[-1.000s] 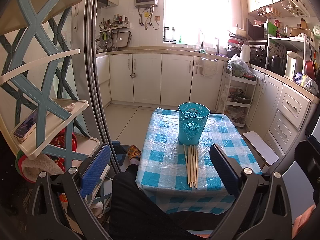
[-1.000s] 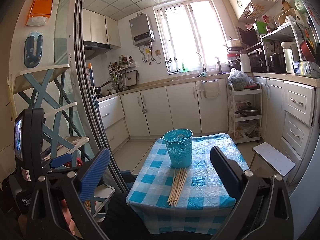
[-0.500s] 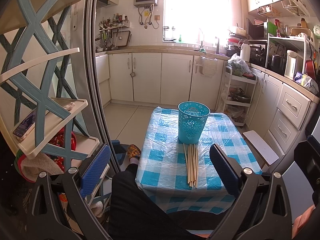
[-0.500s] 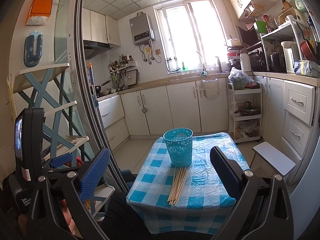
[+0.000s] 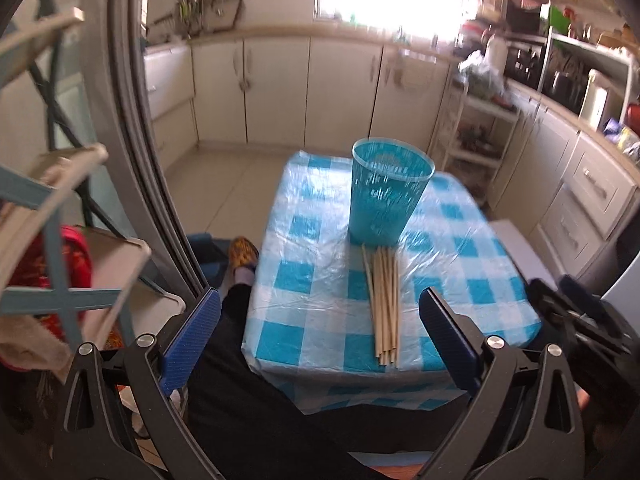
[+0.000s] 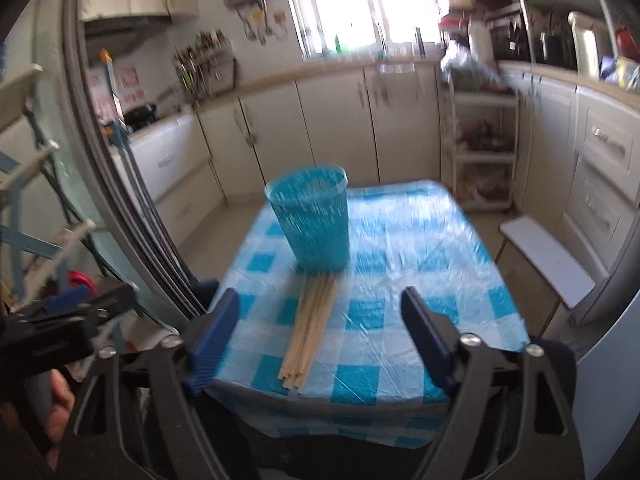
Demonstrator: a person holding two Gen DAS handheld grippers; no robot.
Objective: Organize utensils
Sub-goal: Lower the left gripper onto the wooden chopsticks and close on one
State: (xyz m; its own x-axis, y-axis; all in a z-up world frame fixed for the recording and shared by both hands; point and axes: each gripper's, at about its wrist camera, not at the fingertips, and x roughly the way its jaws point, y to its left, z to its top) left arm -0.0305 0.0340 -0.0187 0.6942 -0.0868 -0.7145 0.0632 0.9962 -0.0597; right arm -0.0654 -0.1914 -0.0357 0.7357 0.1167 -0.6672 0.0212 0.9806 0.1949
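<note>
While both views are smeared by motion blur, the layout is readable: a bundle of pale wooden chopsticks lies flat on the small table with a blue-and-white checked plastic cover, its far ends just in front of the upright turquoise perforated plastic cup. The left gripper hangs above the table's near edge, blue-padded fingers spread wide and holding nothing. The right gripper is likewise agape and empty, the chopsticks lying between its fingers.
</note>
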